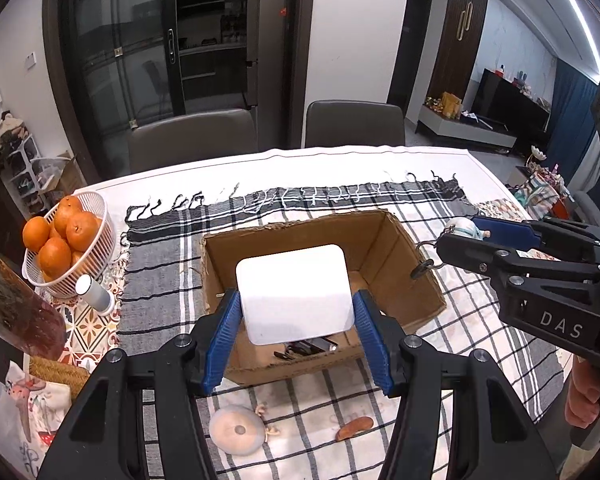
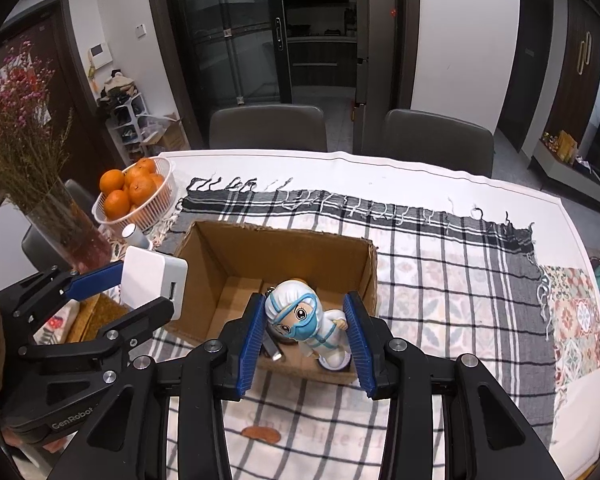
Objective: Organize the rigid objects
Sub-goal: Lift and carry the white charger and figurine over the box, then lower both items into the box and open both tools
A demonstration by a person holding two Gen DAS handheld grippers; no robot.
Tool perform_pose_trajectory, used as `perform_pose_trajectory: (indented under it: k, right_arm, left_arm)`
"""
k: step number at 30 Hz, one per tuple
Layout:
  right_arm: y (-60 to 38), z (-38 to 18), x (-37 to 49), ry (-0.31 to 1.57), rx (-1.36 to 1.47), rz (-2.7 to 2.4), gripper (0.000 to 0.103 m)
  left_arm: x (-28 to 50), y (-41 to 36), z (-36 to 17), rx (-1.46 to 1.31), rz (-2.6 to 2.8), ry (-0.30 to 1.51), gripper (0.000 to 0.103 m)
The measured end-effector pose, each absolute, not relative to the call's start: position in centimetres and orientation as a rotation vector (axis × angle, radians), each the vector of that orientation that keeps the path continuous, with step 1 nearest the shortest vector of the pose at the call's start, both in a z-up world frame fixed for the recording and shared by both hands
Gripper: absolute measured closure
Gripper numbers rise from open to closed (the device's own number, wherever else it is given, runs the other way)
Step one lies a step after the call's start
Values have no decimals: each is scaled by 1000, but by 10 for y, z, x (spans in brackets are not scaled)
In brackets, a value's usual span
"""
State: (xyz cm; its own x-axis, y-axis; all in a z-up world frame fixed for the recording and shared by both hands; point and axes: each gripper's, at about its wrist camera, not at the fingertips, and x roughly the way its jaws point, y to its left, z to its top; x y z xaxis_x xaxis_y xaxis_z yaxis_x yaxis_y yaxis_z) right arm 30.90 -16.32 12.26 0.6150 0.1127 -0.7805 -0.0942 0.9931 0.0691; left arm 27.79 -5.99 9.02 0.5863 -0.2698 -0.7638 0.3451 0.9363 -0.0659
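An open cardboard box [image 1: 384,248] [image 2: 220,256] sits on the checked cloth. My left gripper [image 1: 296,316] [image 2: 140,284] is shut on a white flat charger block [image 1: 294,292] [image 2: 154,284], held above the box's near-left side. My right gripper [image 2: 306,328] [image 1: 456,236] is shut on a small figurine in a white suit with blue goggles [image 2: 304,320] [image 1: 466,228], held above the box's right side; a key ring hangs from it [image 1: 424,258]. Dark items [image 1: 304,348] lie inside the box.
A white basket of oranges [image 1: 66,240] [image 2: 134,194] and a small white cylinder [image 1: 94,294] stand left of the box. A vase of dried flowers [image 2: 40,184] is at far left. A round pale object [image 1: 236,430] and an orange-brown piece [image 1: 354,428] [image 2: 260,434] lie near me. Two chairs [image 1: 354,124] stand behind the table.
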Motion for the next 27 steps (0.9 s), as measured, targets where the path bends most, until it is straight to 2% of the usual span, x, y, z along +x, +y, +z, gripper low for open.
perform_pose_trajectory:
  k: [13,27]
  right_arm:
    - [-166,104,350,977,26,126,62]
    - [-164,45,387,1154,16,149,62]
  left_arm:
    - [319,-61,68,90,-347,973,47]
    - [352,-69,13,167,-328,1113,47]
